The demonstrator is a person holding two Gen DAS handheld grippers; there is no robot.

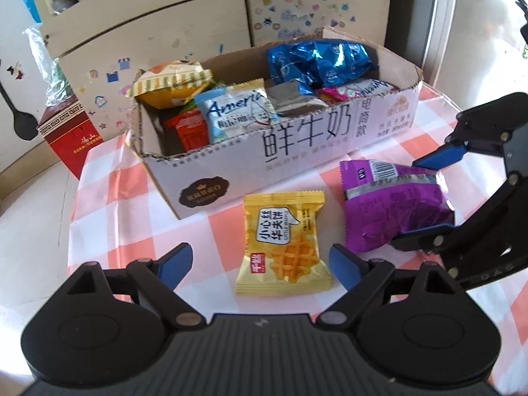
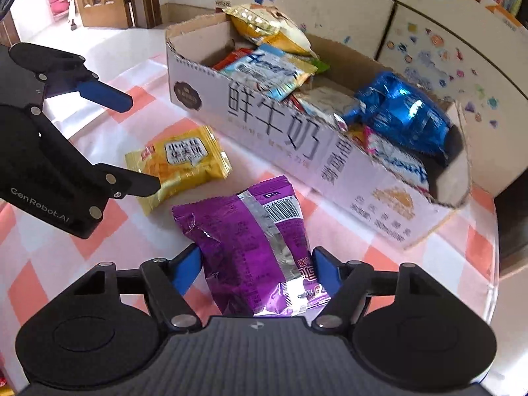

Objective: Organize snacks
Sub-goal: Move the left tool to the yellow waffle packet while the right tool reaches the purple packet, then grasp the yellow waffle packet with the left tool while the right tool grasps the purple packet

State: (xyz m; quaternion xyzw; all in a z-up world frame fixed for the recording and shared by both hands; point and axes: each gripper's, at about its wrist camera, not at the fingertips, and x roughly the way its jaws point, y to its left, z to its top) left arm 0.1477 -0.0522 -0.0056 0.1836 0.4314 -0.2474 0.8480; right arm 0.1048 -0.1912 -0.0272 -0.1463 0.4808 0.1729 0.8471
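A yellow waffle packet [image 1: 283, 247] lies flat on the checked cloth between the wide-apart fingers of my left gripper [image 1: 260, 254], with a gap on each side; this gripper is open. In the right wrist view the left gripper [image 2: 140, 143] hovers over the same yellow packet [image 2: 178, 161]. My right gripper [image 2: 257, 257] has its blue pads against both sides of a purple snack packet [image 2: 250, 241], which rests on the cloth. From the left wrist view that gripper [image 1: 407, 202] straddles the purple packet [image 1: 392, 201]. Behind both stands a cut-down cardboard box [image 1: 297, 138] holding several snack packets.
The pink-and-white checked cloth [image 1: 109, 198] covers a small table whose edge is near on the left. A red carton [image 1: 69, 132] stands left of the table. A cream cabinet with stickers [image 1: 198, 23] lies behind the box [image 2: 280, 138]. Blue foil bags [image 2: 402, 112] sit at the box's right end.
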